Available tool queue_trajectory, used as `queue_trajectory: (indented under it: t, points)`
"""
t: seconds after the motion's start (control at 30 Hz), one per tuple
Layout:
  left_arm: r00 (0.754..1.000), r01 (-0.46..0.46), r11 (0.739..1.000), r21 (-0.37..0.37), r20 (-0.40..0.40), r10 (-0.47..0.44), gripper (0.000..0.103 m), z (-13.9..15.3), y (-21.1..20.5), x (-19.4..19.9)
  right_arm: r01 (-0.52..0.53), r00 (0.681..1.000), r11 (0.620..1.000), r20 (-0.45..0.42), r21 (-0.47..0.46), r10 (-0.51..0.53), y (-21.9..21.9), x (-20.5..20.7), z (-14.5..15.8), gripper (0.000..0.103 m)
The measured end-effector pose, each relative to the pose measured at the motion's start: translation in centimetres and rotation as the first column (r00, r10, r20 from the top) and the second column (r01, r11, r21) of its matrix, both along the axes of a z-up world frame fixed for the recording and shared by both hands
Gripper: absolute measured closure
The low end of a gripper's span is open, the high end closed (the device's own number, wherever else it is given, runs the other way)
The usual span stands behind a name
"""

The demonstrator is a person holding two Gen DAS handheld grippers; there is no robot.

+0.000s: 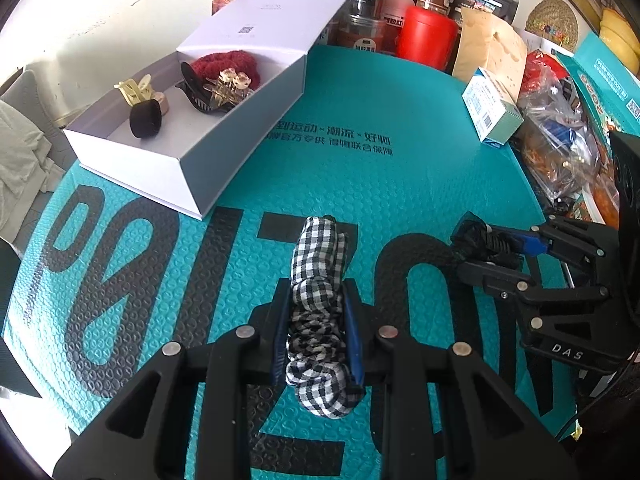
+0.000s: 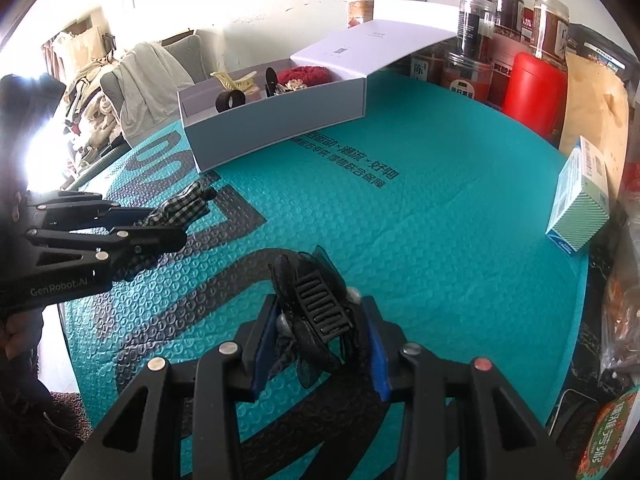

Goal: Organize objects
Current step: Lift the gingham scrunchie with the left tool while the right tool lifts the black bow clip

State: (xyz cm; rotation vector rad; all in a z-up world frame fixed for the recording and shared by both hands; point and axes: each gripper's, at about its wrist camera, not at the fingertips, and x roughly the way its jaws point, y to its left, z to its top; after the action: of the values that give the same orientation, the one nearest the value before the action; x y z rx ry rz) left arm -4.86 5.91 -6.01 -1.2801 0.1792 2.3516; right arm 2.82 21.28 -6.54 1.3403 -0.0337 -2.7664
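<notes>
Accessories fill the white box (image 1: 192, 168) at upper left; left gripper (image 1: 316, 320) pinches the checked scrunchie (image 1: 316, 280), right gripper (image 2: 320, 328) a black hair clip (image 2: 316, 308), likely bound there.

"DAS" is read on the right gripper (image 1: 486, 254); "GenRobot.AI" on the left gripper (image 2: 176, 216). Large dark letters and Chinese print are seen on the teal mat (image 1: 360, 184).

Open teal mat (image 1: 360, 184) between white box (image 1: 224, 152) and right-side clutter (image 1: 560, 136).
</notes>
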Motion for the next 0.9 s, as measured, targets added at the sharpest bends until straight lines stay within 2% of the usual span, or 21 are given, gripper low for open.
queue_trajectory:
  t: [0.47, 0.9]
  points:
    - [0.999, -0.033, 0.999, -0.027, -0.033, 0.032, 0.08, 3.2, -1.2, -1.0, -0.039, 0.999, 0.999, -0.019, 0.011, 0.04, -1.4, -1.5, 2.8, 0.063]
    - [0.995, -0.086, 0.996, -0.017, -0.057, 0.085, 0.08, 5.7, -3.2, -4.3, -0.119, 0.992, 0.992, -0.045, 0.035, 0.12, -2.7, -5.0, 5.8, 0.063]
